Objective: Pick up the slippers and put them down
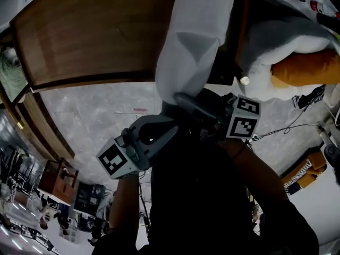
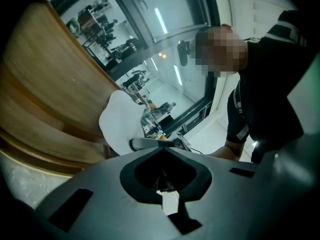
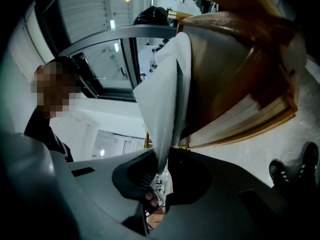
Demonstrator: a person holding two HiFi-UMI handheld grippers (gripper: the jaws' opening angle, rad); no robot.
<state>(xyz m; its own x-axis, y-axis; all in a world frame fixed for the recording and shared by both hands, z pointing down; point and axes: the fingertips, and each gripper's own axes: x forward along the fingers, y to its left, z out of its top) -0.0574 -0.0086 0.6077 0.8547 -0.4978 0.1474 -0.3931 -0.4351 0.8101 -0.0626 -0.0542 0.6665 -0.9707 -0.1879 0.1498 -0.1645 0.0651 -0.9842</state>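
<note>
We hold one flat white fabric slipper [image 1: 194,41] up in the air, in front of the round brown wooden counter [image 1: 79,36] and above the grey marbled floor [image 1: 95,105]. It touches neither.

The right gripper [image 3: 165,164] has its fingers closed on the slipper's lower edge. In the right gripper view the thin white cloth runs straight down into the narrow slot between them. The left gripper [image 2: 162,146] has its fingers drawn together to a point right at the slipper's [image 2: 117,124] base. We cannot tell whether they pinch any of it or only meet beside it.

We judge the slipper to be very light and limp. It hangs and folds along its length, so it will sag from a one-edge hold and may swing as we lower it. A grip on the firmer sole rim near the heel or toe should carry it better than one on loose upper cloth. Slipping looks unlikely and breakage is no worry.

Only one slipper shows in any view, so we cannot see where a second lies. Our own dark sleeves cover the lower head view, hiding the floor beneath. At the right edge a white and orange soft shape [image 1: 303,68] is cut off, and we cannot name it.
</note>
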